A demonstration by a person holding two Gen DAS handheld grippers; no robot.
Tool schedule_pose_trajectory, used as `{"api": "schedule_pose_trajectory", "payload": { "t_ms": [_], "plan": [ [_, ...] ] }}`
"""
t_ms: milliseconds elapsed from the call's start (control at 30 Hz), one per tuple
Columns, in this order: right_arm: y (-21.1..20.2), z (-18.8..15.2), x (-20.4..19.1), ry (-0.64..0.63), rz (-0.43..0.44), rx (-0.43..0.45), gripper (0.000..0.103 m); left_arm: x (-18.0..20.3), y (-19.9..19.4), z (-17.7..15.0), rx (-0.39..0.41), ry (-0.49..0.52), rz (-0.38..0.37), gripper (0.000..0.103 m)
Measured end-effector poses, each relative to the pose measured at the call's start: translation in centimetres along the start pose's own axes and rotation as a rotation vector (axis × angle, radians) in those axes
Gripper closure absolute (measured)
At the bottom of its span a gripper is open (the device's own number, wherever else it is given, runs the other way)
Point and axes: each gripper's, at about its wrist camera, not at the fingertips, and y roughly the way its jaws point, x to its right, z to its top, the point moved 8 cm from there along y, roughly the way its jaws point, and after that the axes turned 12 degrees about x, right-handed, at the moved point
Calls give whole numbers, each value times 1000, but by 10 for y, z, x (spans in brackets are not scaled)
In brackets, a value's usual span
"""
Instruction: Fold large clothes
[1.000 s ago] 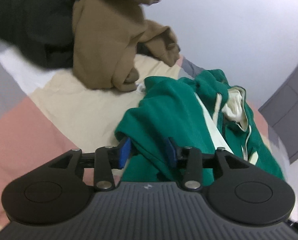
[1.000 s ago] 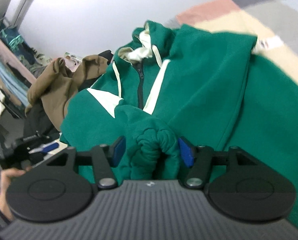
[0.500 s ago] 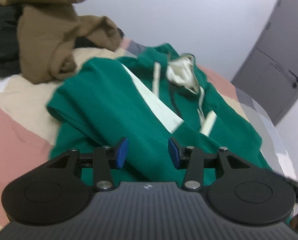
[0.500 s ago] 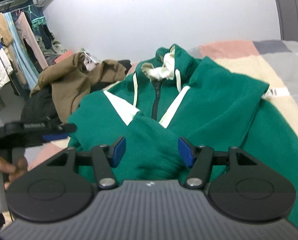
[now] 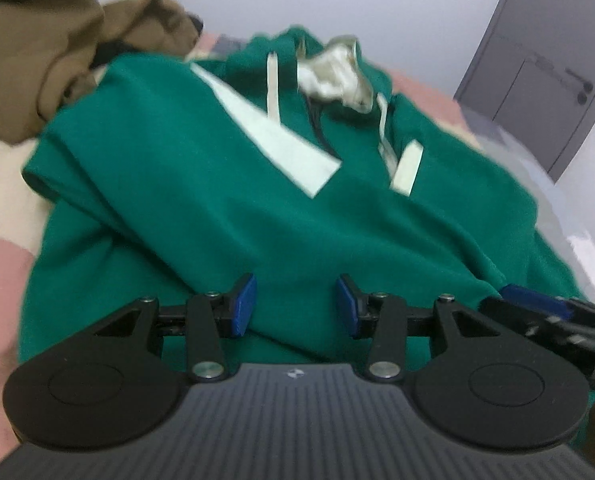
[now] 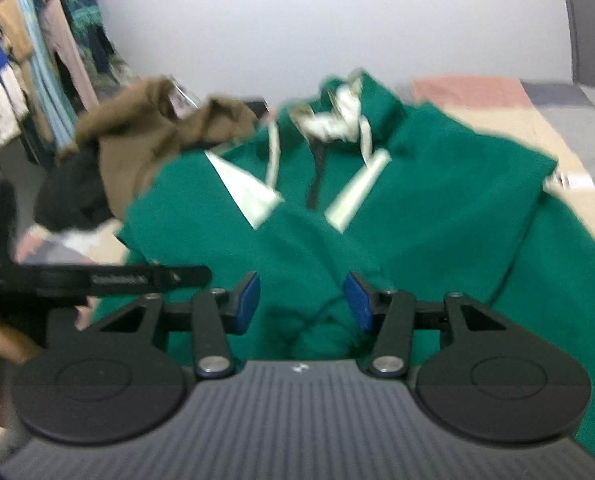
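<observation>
Fleece, thick and soft, is what the green hoodie (image 5: 225, 184) looks made of; it lies face up on the patchwork bedspread (image 6: 493, 88), hood at twelve o'clock, zip running down the middle, both sleeves folded in across the chest. I judge it bulky but light, limp with no stiffness of its own, so any lifted part will sag and drag the layers beneath it. The cloth should not slip in rubber pads, but a shallow pinch may catch only the top layer. The left gripper (image 5: 295, 306) hangs over the lower front with its jaws spread, cloth below them and nothing pinched. The right gripper (image 6: 301, 302) sits at six o'clock over the bunched cuff (image 6: 317, 332) of a sleeve; its jaws are closing with that bunch between them, and the pads do not appear to press yet. Good places to take hold are likely the hem corners or the shoulder seams, where doubled fabric gives a firm bite. A brown garment (image 6: 157, 132) is heaped at ten o'clock, touching the hoodie's shoulder, so a wide swing could snag it.
</observation>
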Motion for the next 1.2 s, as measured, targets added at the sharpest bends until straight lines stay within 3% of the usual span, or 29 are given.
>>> {"api": "schedule_pose_trajectory", "payload": {
  "t_ms": [100,267,400,533,700,867,1100,1200],
  "plan": [
    [13,-16,3,-19,-21,-38,53,-2,7,-5,-13,0,0,53],
    [7,-1,6,33,-10,-10,51,-1,-6,8,8,-35,-41,51],
    [-3,32,13,137,27,48,50,2,-22,44,67,-30,-68,45],
    [12,77,15,102,46,82,48,-2,-15,94,123,-63,-56,41],
    [67,129,29,49,44,127,20,-20,55,155,148,-73,-14,39],
    [150,160,51,19,26,136,21,-56,137,203,183,-174,27,39],
    [268,205,91,193,-2,131,21,-100,242,246,152,-349,-24,39],
    [317,214,100,294,22,79,21,-102,281,257,114,-312,-11,39]
  ]
}}
